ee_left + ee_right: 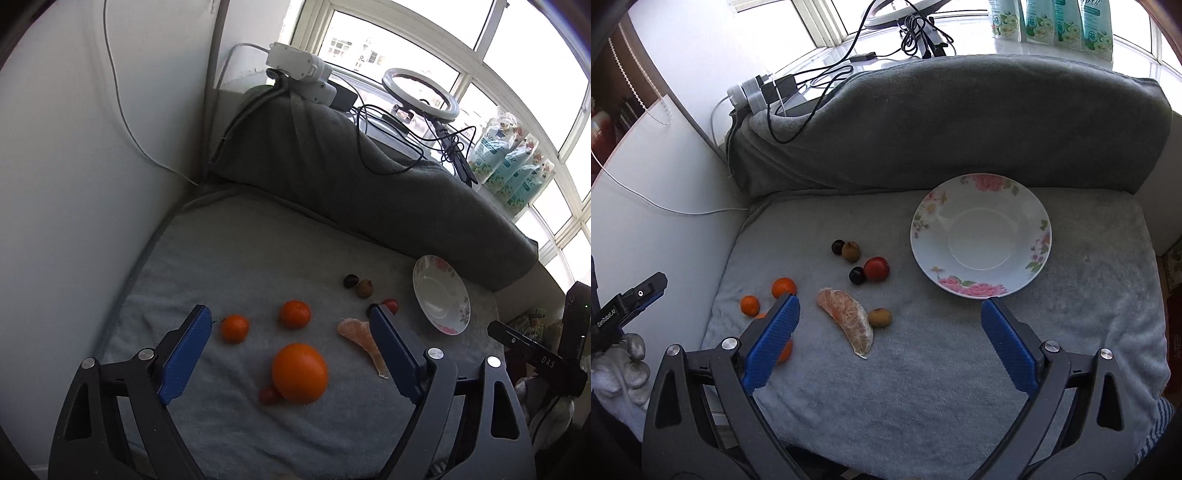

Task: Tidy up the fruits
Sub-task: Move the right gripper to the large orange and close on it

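Opening step: plate bare, fruit loose. Left tongs spread above big orange; right tongs spread, nothing held. Next: lower, clamp orange.

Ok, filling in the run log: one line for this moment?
left gripper: open, above large orange | right gripper: open, empty | plate: empty | fruit: all on towel

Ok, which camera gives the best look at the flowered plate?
The right wrist view: the flowered plate sits near the centre, whole, with nothing on it and its floral rim clear. The left wrist view shows the plate small and foreshortened near the right side, though still unobstructed.
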### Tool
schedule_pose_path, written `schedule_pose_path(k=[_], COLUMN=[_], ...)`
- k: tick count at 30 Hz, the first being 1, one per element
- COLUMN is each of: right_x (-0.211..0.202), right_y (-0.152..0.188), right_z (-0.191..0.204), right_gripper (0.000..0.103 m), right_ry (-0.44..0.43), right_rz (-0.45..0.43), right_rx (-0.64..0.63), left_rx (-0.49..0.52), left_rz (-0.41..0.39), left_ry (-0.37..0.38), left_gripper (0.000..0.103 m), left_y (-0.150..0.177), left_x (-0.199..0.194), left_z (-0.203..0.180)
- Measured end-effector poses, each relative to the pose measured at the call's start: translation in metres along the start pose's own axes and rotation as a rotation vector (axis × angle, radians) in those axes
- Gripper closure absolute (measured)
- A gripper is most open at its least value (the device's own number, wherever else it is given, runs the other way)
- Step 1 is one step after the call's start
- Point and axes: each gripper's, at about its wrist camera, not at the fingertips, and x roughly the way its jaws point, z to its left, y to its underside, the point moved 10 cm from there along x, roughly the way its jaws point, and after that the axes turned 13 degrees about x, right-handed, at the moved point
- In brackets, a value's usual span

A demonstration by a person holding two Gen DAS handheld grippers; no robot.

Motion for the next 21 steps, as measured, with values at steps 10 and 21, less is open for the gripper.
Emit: schedule_pose_path(k=[10,21], right_x=[0.056,0.111], right_y=[0.031,0.065], right_z=[0.039,0.084], right_gripper=[0.01,0.019], right_ry=[-0.14,-0.24], right_rz=[0.216,0.424], right_rx=[0.001,0.02], left_rx=[-0.088,-0.012], left_rz=[0.144,0.226], left_ry=[0.155,0.236], left_gripper=[0.034,0.044], left_y=[0.053,0.078], left_x=[0.038,0.069], left_z=[-0.006,-0.031])
